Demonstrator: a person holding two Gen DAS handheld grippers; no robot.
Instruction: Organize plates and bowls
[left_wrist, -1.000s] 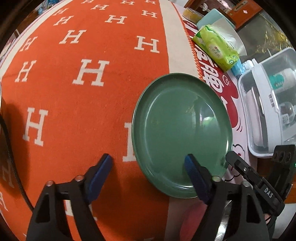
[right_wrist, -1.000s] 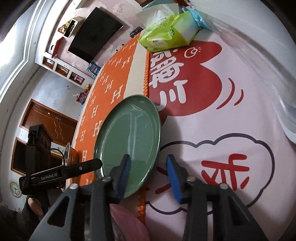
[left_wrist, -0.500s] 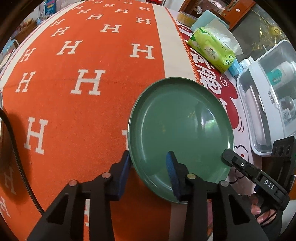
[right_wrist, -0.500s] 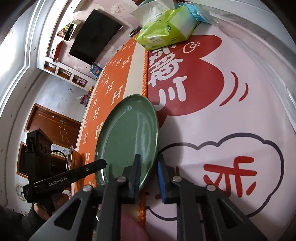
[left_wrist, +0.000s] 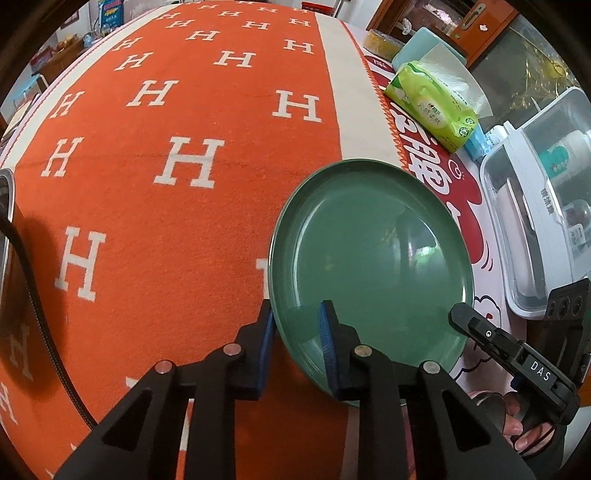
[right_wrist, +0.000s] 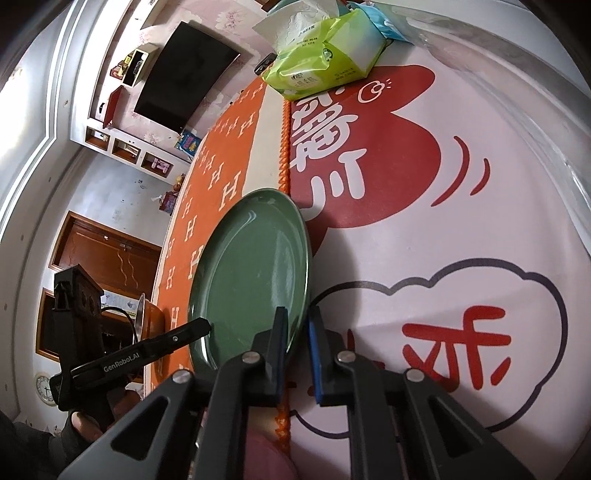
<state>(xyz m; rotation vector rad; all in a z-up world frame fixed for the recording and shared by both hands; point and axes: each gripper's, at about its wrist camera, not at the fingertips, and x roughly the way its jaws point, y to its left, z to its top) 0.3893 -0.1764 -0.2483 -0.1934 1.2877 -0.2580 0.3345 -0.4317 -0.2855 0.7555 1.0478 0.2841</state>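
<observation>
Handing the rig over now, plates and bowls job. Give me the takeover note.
Left tongs: closing on the near-left rim of the green plate, with the rim between the pads.
Right tongs: shut on the plate's near-right rim.
Plate: looks to lie flat on the table, straddling the orange H cloth and the red-and-white mat.
Done: two-handed grip about set.
Left: lift the plate and place it. Its destination is not in view, and no bowl is clearly visible.

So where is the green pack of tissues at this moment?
The green pack of tissues lies at the far end of the table on the red-and-white mat, beyond the green plate and beside the clear plastic box.
</observation>
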